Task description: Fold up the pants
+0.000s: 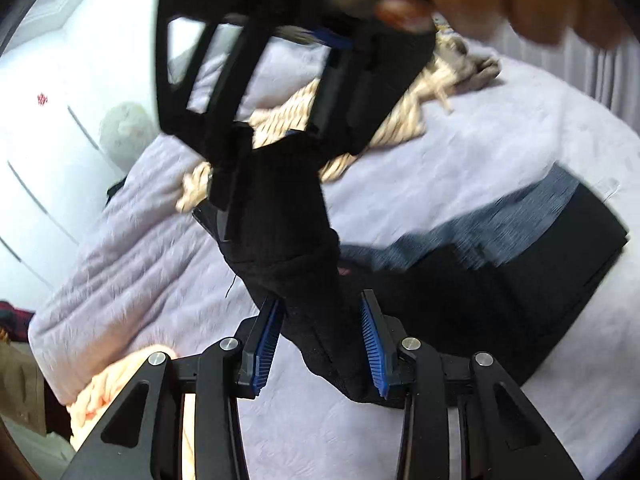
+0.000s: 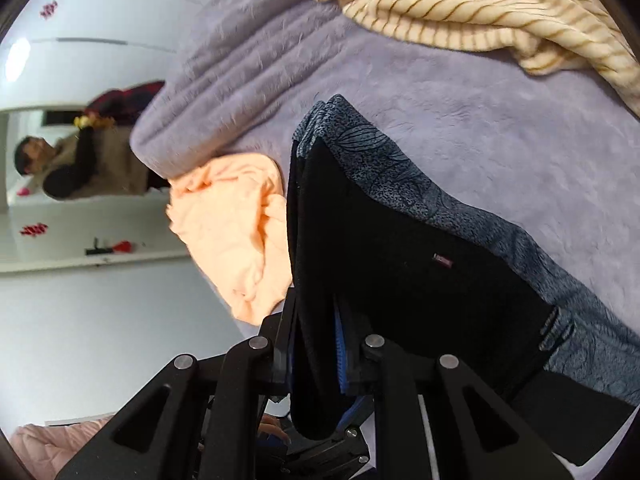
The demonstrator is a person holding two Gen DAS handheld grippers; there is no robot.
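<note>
Both tools point(image 1: 320, 344) point(image 2: 320, 354) pinch soft black pants point(image 2: 400, 264) w/ fuzzy lilac blanket point(image 2: 500, 152) beneath.

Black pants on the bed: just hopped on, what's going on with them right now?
Both handheld grippers have the black pants, lifting part of them off the lavender blanket. The left gripper has fabric between its blue pads, apparently closed on a bunched part. The right gripper is closed on another part. The rest of the pants lies over a blue-grey patterned garment. A striped cream garment and a peach cloth lie nearby.
</note>
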